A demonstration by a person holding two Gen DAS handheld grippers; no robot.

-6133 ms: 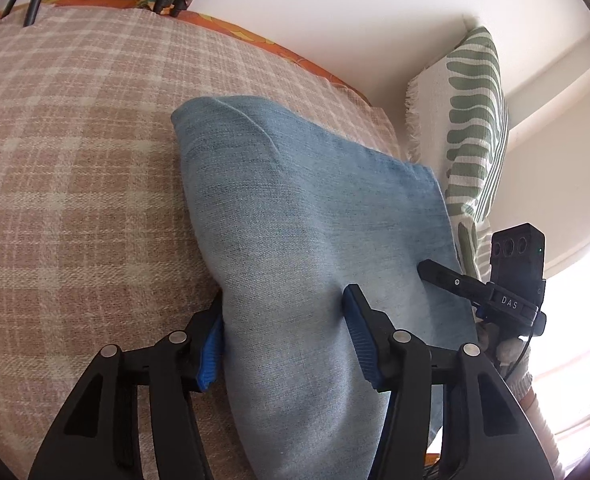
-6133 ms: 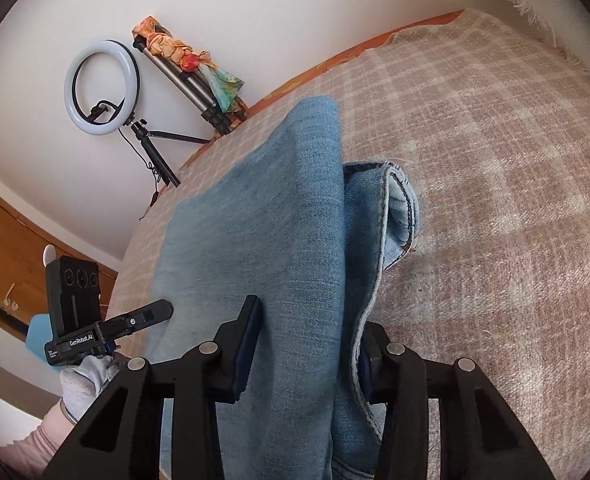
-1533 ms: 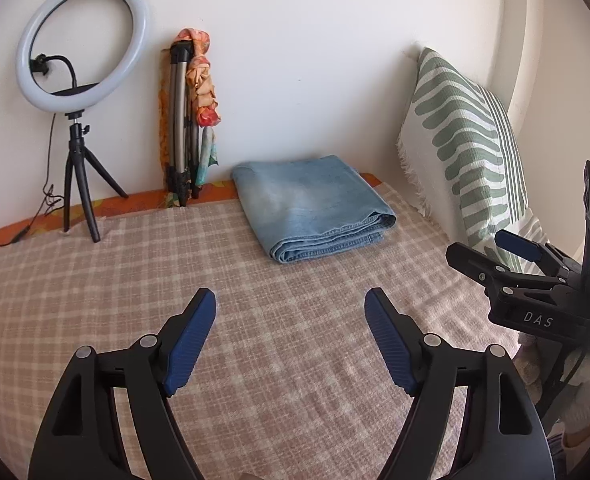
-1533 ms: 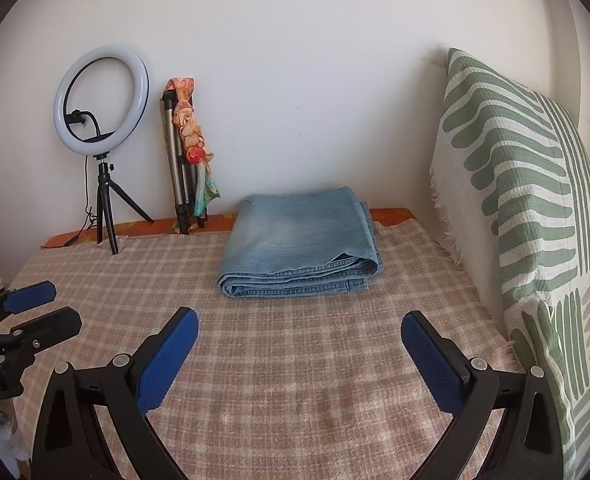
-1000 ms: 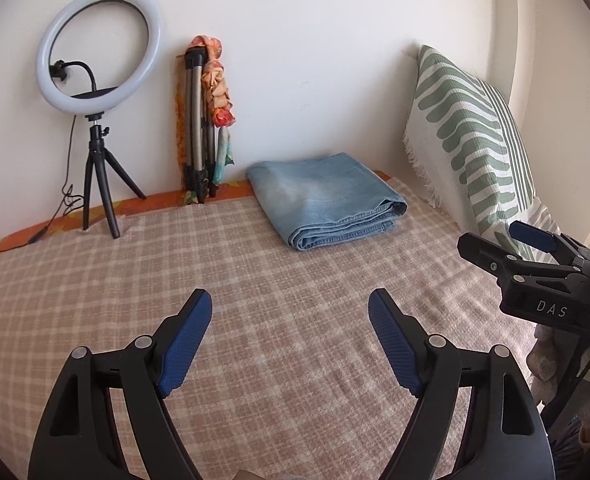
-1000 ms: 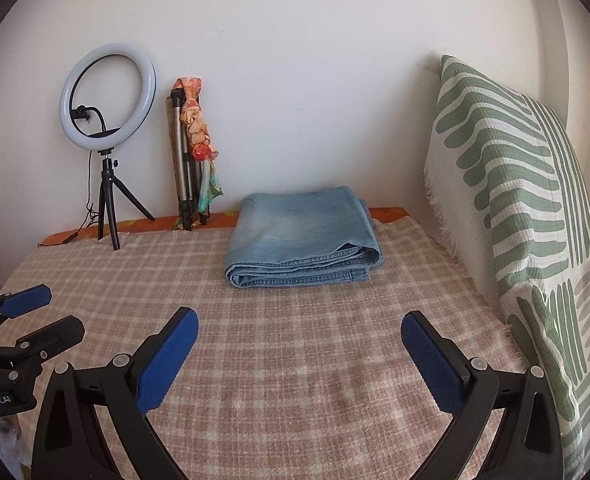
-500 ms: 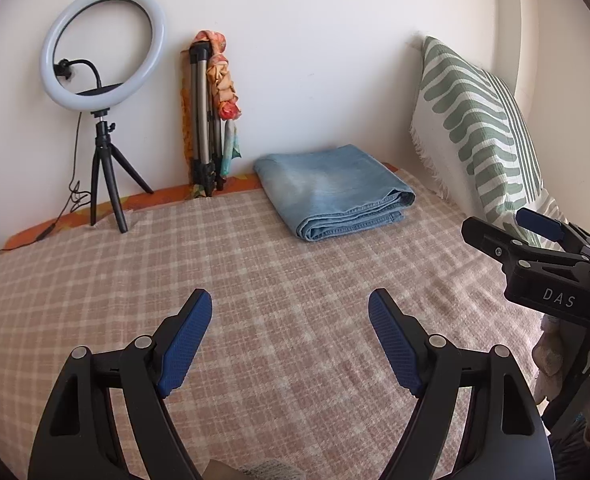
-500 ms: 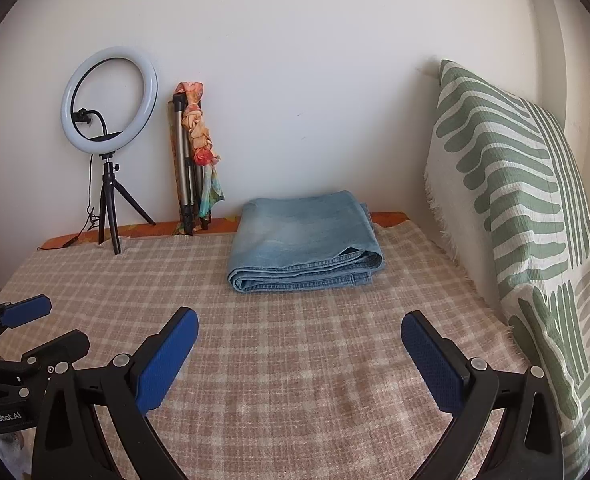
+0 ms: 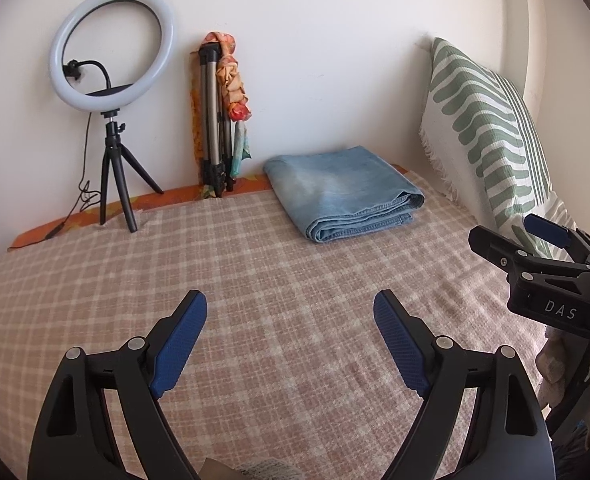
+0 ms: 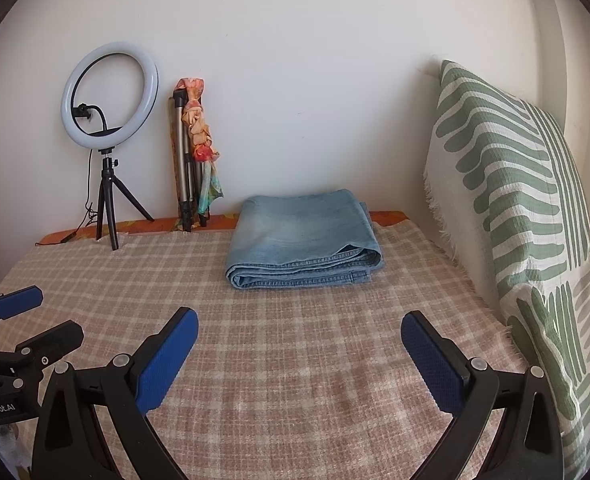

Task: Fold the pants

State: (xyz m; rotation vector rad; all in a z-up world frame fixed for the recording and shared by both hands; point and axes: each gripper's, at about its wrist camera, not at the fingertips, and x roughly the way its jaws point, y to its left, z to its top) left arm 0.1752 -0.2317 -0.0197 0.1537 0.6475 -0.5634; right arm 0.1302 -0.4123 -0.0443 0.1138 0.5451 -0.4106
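Your folded pants, near the ring light, are soft, heavy denim; lift them under the stacked hems. The left hand-held gripper is opening, empty; the right hand-held gripper gapes wide, empty.

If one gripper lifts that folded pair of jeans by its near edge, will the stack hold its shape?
Probably not. The jeans are soft denim in loose stacked layers, so they would likely sag and unfold. The thick pile looks fairly heavy for cloth. Pushed across the checked blanket, it would probably drag and bunch rather than slide.
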